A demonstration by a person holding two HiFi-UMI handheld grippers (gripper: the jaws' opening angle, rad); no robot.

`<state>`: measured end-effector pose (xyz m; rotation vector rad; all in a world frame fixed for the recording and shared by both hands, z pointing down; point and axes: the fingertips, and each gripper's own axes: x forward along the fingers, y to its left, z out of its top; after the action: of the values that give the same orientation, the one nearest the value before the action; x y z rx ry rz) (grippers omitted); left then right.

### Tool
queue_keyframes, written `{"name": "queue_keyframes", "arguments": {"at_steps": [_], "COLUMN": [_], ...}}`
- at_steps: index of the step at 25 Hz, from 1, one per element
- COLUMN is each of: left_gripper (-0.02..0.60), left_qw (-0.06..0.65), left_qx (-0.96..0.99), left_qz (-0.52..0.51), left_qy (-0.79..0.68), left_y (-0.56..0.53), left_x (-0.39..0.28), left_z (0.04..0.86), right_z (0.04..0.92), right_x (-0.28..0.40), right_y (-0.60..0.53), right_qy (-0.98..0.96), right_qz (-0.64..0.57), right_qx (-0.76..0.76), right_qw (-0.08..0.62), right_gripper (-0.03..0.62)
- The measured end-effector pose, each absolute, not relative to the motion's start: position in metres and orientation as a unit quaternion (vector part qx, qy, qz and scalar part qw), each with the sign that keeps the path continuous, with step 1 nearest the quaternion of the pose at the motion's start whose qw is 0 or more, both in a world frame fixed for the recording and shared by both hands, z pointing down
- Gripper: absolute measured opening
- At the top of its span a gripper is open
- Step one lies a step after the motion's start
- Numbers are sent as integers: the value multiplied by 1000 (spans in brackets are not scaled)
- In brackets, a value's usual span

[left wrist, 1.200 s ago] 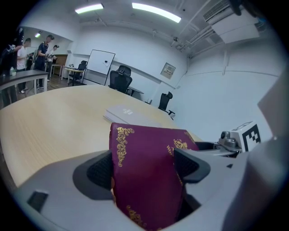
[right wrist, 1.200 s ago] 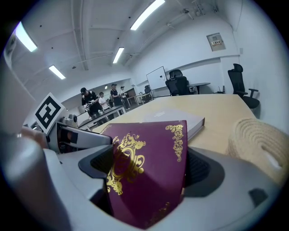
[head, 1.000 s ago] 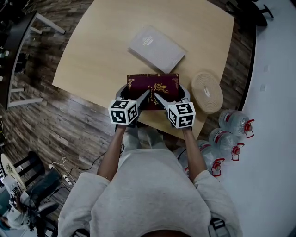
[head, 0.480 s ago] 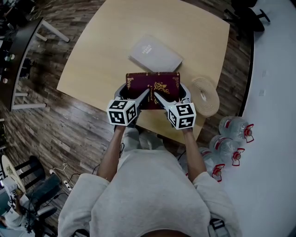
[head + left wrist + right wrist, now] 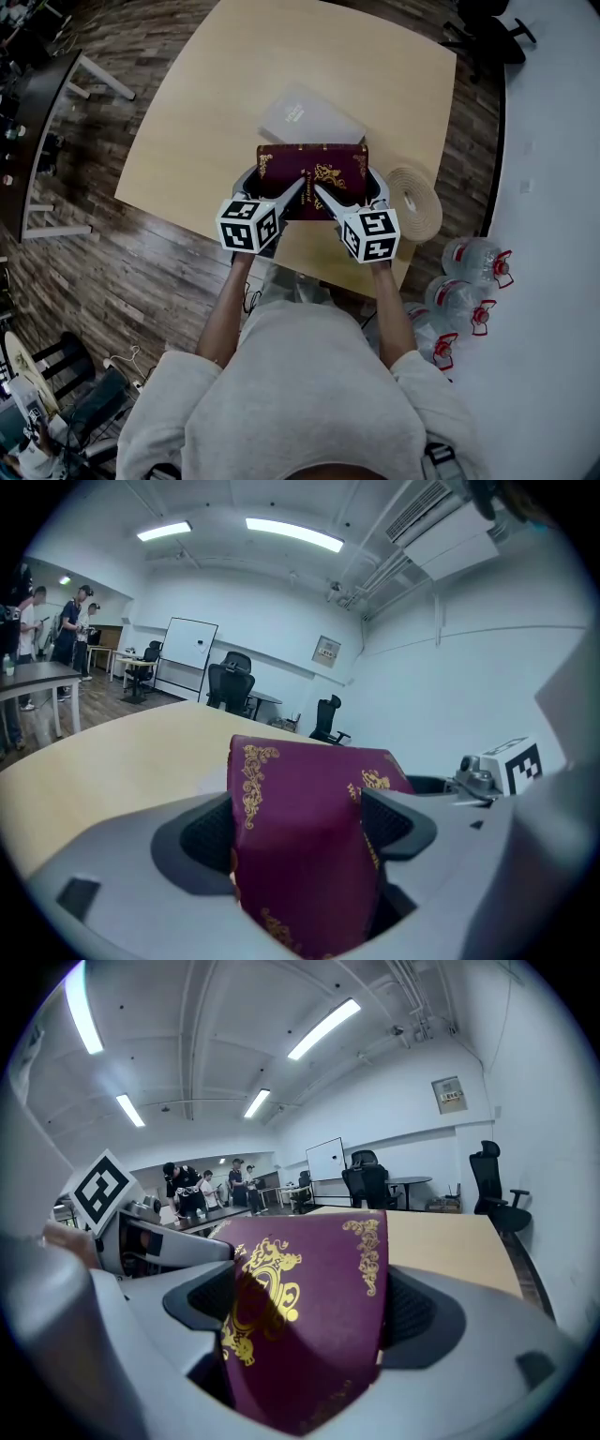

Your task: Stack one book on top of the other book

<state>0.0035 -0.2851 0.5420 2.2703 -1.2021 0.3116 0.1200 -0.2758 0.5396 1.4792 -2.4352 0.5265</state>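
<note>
A maroon book (image 5: 312, 178) with gold ornament is held off the wooden table (image 5: 206, 122), level, between both grippers. My left gripper (image 5: 278, 197) is shut on its left part, the maroon book (image 5: 305, 846) filling the gap between the jaws in the left gripper view. My right gripper (image 5: 330, 197) is shut on the right part of the maroon book (image 5: 300, 1316). A grey book (image 5: 305, 117) lies flat on the table just beyond; the maroon book's far edge overlaps its near corner in the head view.
A coiled beige roll (image 5: 415, 202) sits at the table's right near corner. Water bottles (image 5: 469, 272) stand on the floor to the right. Office chairs (image 5: 234, 682) and a few people (image 5: 66, 630) are far off in the room.
The maroon book, gripped by both grippers, has moved forward toward the grey book and now overlaps its near edge.
</note>
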Motion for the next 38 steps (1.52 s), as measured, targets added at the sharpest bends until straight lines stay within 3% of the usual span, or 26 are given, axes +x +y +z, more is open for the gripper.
{"name": "queue_keyframes", "arguments": {"at_steps": [38], "left_gripper": [408], "left_qw": [327], "left_qx": [852], "left_qz": [157], "left_qy": [-376], "left_y": [-435], "left_x": [8], "left_z": [594], "right_z": [587], "right_x": [122], "right_y": [-409], "right_qy": [-777], "right_qz": [241], "right_qx": [561], "right_qw": [151], "right_gripper": [477]}}
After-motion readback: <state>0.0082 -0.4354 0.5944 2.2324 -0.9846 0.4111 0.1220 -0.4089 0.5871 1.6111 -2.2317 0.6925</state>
